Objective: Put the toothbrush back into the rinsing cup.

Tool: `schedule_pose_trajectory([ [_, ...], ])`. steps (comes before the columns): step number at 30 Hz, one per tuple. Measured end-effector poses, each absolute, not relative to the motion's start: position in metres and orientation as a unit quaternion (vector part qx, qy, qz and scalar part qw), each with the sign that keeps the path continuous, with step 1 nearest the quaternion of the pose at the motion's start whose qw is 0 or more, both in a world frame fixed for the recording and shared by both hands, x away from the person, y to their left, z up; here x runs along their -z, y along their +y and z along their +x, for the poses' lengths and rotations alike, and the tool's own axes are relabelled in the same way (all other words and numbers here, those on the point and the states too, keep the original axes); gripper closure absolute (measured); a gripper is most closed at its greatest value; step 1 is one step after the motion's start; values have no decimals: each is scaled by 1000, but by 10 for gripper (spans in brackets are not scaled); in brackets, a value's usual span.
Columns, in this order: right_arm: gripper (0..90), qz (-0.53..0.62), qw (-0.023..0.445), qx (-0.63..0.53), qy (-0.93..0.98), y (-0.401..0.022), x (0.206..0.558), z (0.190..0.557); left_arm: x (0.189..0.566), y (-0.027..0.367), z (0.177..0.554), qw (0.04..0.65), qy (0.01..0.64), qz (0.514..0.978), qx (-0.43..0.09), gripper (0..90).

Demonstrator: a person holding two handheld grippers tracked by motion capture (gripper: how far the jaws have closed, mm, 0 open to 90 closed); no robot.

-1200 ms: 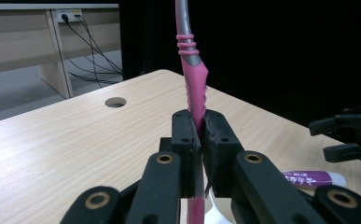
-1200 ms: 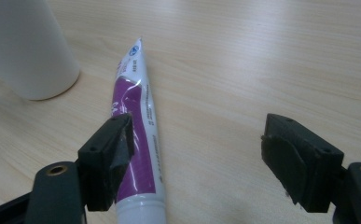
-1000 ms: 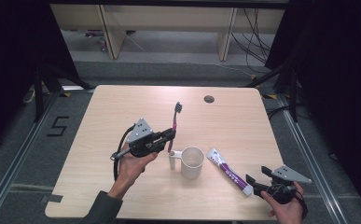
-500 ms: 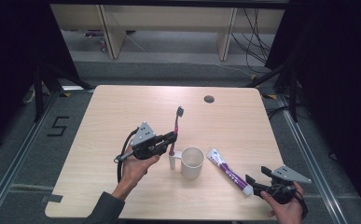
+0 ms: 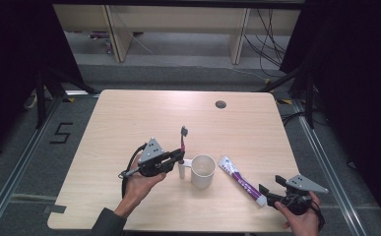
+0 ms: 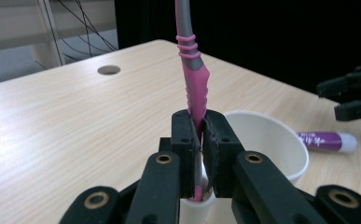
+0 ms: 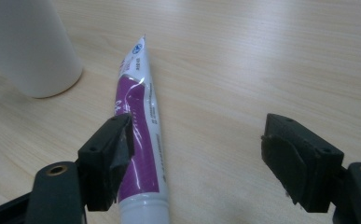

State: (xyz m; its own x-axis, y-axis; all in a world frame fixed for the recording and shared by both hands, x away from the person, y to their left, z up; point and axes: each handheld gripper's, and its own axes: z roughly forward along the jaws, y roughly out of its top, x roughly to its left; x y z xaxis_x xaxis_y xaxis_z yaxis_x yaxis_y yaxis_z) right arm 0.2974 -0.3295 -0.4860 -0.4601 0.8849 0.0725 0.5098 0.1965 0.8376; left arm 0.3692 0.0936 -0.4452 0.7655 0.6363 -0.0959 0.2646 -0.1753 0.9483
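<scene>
While the left gripper (image 5: pixel 177 158) clamps its jaws tight on the pink-and-grey toothbrush (image 6: pixel 194 84), the brush stands nearly upright, head up, just beside the white mug (image 5: pixel 203 171) — its lower end hangs over the mug's handle on the side nearest that hand. From the left gripper view the pads pinch the pink grip, with the mug's open mouth just behind them. Over at the near right corner of the wooden table (image 5: pixel 129 113), the right gripper (image 5: pixel 268 192) sits low with its jaws wide apart — nothing between them. One finger lies beside the capped end of the purple toothpaste tube (image 7: pixel 138 121), which rests flat, its crimped tail pointing toward the mug.
</scene>
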Motion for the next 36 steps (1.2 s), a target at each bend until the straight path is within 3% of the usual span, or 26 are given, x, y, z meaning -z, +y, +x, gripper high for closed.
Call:
schedule_pose_trajectory([
  [26,265,469,220,-424,743,-329,487,298,458,95,365,543,299,768,-161,778],
  [30,265,468,220,-425,743,-329,487,298,457,96,364,543,300,767,-164,730],
  [33,265,469,217,-426,743,-329,486,298,455,97,363,547,307,761,-164,574],
  [36,265,468,222,-428,741,-329,487,298,452,101,363,555,310,754,-169,512],
])
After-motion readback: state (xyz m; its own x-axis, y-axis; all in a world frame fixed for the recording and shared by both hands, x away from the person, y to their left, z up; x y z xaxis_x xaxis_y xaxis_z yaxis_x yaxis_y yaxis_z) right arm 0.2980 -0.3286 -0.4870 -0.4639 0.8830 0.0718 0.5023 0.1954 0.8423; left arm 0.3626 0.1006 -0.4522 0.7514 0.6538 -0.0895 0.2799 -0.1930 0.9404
